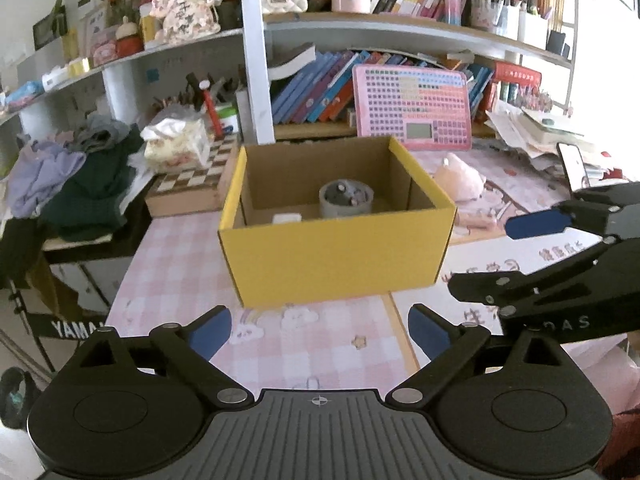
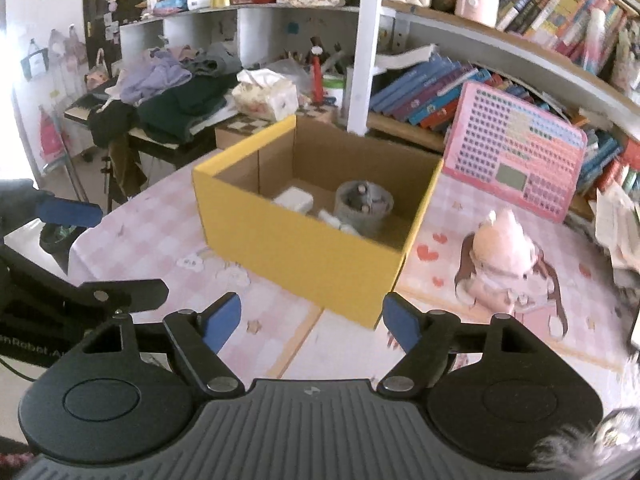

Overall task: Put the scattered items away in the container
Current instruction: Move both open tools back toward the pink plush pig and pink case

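Note:
A yellow cardboard box (image 1: 332, 260) (image 2: 288, 252) stands open on the pink checked desk mat. Inside it sit a grey round tub (image 1: 346, 199) (image 2: 363, 207) with small items and a white block (image 1: 287, 218) (image 2: 294, 199). A pink plush toy (image 2: 500, 264) (image 1: 460, 182) lies on the mat to the right of the box. My left gripper (image 1: 320, 332) is open and empty, in front of the box. My right gripper (image 2: 312, 322) is open and empty, near the box's front right corner. Each gripper shows at the edge of the other's view.
Shelves of books and ornaments (image 1: 400, 8) rise behind the desk. A pink keyboard toy (image 1: 416, 108) leans against the books. A tissue pack (image 2: 266, 96), a chessboard box (image 1: 192, 184) and a clothes pile (image 1: 80, 184) crowd the left. Papers (image 1: 536, 132) pile at the right.

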Available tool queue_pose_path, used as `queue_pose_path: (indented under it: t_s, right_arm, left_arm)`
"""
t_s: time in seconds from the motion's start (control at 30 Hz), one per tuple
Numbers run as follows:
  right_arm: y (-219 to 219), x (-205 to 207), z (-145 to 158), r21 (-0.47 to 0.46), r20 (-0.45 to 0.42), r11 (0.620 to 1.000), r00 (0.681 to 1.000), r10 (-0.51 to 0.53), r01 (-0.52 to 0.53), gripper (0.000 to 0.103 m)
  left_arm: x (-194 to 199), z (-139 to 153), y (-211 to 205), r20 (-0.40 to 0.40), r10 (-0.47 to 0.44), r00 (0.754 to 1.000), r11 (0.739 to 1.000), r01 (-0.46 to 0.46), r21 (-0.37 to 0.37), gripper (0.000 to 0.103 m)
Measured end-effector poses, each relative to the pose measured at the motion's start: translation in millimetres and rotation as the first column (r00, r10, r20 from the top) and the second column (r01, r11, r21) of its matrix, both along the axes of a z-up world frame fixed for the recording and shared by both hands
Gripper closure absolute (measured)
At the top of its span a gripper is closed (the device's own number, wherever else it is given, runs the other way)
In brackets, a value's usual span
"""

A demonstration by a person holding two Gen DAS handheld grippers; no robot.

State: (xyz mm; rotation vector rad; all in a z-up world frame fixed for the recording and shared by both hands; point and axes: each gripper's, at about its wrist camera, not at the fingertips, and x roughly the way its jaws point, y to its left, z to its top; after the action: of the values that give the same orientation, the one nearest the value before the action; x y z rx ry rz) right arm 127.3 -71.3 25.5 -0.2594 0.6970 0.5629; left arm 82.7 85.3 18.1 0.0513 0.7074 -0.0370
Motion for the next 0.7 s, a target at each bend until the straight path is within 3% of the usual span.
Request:
queue_pose_path:
  t_s: [0.7]
  right_arm:
    - [-11.1,-42.1,-29.7,-0.073,-0.074,0.991,0.990,-0.116,0.111,0.017]
  left_arm:
    - [-28.5,-33.8,-9.9,-0.121,0.022,0.992,0.999,-0.024,-0.020,0.001]
